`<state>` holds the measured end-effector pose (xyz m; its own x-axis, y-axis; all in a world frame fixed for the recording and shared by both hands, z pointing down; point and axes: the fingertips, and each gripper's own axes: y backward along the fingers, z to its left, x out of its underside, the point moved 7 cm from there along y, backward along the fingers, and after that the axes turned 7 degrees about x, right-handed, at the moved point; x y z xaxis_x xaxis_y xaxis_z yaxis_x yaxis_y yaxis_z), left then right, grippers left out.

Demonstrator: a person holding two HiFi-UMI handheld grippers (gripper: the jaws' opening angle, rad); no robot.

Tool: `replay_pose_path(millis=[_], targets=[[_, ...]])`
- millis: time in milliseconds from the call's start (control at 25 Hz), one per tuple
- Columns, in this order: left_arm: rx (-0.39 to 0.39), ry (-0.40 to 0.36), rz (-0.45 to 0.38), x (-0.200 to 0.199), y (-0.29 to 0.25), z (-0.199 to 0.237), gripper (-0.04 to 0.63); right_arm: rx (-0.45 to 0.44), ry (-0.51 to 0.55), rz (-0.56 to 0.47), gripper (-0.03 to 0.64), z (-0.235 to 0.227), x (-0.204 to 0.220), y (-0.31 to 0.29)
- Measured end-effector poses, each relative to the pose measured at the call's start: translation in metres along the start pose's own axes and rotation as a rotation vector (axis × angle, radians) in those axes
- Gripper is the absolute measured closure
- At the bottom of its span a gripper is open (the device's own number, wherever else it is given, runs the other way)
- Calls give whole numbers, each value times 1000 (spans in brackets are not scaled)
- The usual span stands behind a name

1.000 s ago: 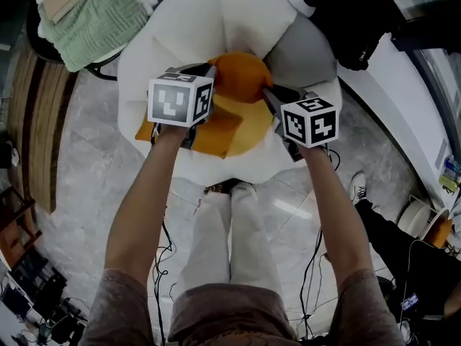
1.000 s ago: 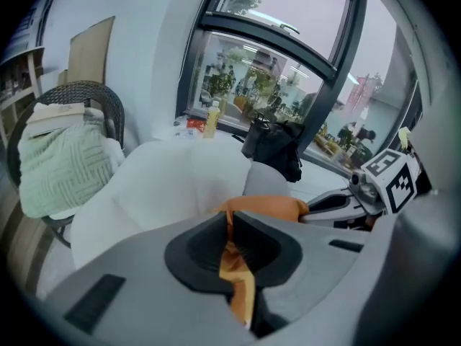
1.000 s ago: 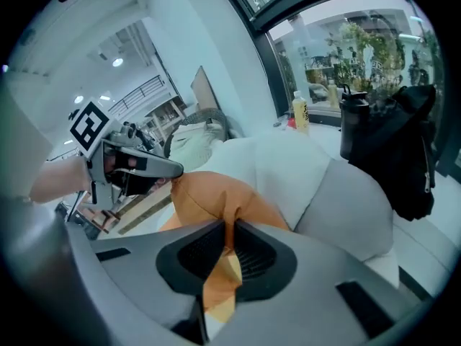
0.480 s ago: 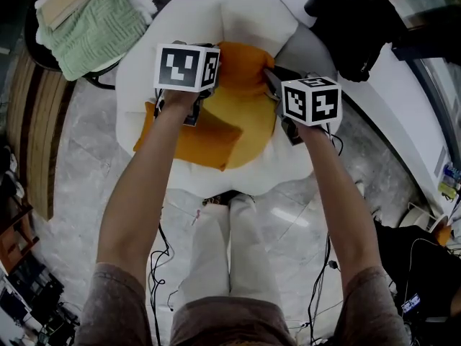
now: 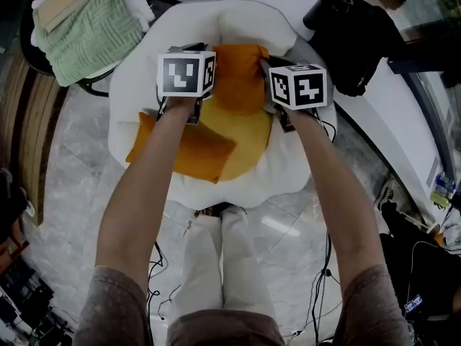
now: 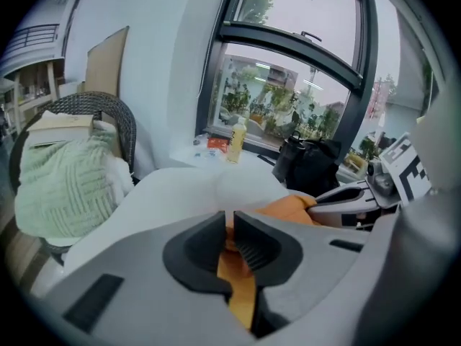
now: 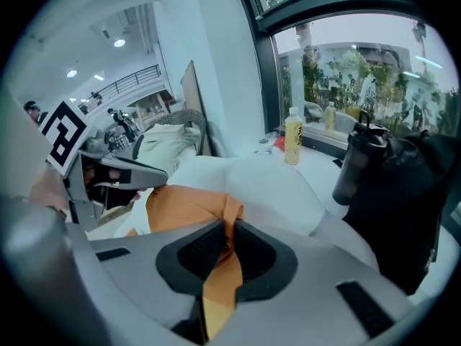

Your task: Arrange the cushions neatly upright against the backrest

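- The left gripper and right gripper each have narrow fingers pinching a top corner of the orange cushion, which hangs just before the backrest; it looks nearly placed.
- The second cushion lies flat, well forward of the backrest, not yet stood up.

Brown short sleeves are worn. The left gripper and right gripper are moulded grey, with ribbed black fingers.

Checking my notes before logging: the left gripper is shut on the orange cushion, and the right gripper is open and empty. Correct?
Not quite. The right gripper is not open and empty: the right gripper view shows its jaws shut on a corner of the orange cushion. The left gripper is shut on that cushion, as you said.
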<state>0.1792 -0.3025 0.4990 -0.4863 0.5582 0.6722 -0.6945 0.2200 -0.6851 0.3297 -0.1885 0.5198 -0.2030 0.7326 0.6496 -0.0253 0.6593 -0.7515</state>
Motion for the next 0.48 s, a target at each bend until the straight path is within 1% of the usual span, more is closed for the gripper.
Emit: replay_pose_path(millis=[80, 240, 360, 480], targets=[[-14, -7, -16, 3, -11, 6, 558, 5, -14, -6, 563, -1, -3, -8], [-46, -22, -18, -6, -25, 16, 558, 25, -52, -24, 563, -2, -11, -20], [-73, -8, -32, -6, -27, 18, 558, 45, -39, -22, 563, 0, -13, -24], [-98, -23, -46, 1, -29, 19, 558, 46, -9, -14, 561, 3, -13, -25]])
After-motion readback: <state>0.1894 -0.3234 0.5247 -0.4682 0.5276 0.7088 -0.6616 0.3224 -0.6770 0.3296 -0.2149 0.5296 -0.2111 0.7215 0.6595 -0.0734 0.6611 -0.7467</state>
